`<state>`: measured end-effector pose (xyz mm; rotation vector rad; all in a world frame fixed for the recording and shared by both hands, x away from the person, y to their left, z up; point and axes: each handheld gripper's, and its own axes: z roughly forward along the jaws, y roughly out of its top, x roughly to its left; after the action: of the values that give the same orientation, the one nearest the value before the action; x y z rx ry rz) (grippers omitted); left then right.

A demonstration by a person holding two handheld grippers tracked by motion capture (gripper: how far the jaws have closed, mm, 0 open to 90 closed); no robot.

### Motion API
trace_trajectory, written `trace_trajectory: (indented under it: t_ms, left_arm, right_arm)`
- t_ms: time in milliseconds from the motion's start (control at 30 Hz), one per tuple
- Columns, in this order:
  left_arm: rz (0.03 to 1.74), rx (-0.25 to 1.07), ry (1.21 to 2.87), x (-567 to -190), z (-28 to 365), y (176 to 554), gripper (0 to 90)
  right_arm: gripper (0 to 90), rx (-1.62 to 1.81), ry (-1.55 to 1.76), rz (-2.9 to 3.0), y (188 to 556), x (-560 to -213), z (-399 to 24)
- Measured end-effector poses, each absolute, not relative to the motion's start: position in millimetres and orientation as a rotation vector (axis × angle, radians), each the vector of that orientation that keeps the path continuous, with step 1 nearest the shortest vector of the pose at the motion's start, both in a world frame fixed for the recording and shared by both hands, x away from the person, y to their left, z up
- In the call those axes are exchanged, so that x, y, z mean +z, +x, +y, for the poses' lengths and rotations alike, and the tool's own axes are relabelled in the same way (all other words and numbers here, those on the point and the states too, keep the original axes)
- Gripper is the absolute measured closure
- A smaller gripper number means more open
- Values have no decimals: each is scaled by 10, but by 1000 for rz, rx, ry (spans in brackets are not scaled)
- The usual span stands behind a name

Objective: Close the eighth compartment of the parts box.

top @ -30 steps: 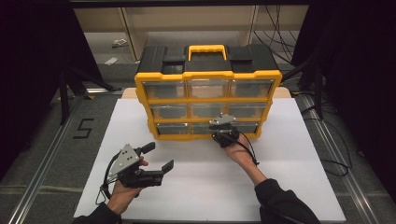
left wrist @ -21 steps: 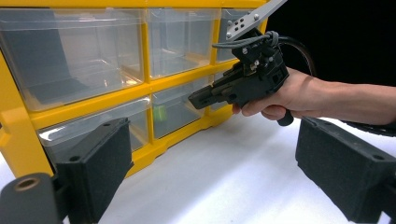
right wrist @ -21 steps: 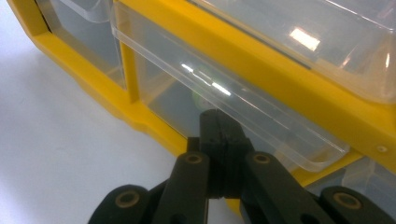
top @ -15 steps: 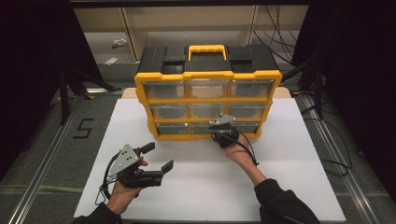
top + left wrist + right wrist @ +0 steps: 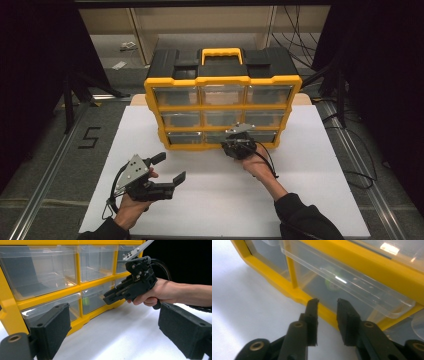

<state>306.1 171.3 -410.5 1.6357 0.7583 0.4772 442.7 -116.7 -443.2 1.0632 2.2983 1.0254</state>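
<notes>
Right claw (image 5: 327, 302) has just been parting, jaws slightly apart, nothing between, below the bottom-middle drawer (image 5: 352, 287) at twelve o'clock. I judge its clear plastic light, slippery; I'd pinch its front lip.

Each black hand-held gripper (image 5: 167, 169) carries a grey three-cornered plate and trailing cable — sleeves apparently dark.
</notes>
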Motion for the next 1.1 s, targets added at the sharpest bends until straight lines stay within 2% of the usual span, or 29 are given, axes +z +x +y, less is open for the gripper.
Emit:
trace_trajectory:
  t_ms: [333,467,1100]
  left_arm:
    - [758,479,1632,-4103,1722,3055,106]
    - [759,478,1630,-4101,1721,3058,106]
    - [753,473,1632,-4097,1711,3060,106]
  right_arm:
    - [389,1034,1065,2327,4272,-4324,-1196]
    - [330,1075,1071,2326,4224,-4252,-1219]
    - [267,1195,1061,2263,4025,-3993,-1303]
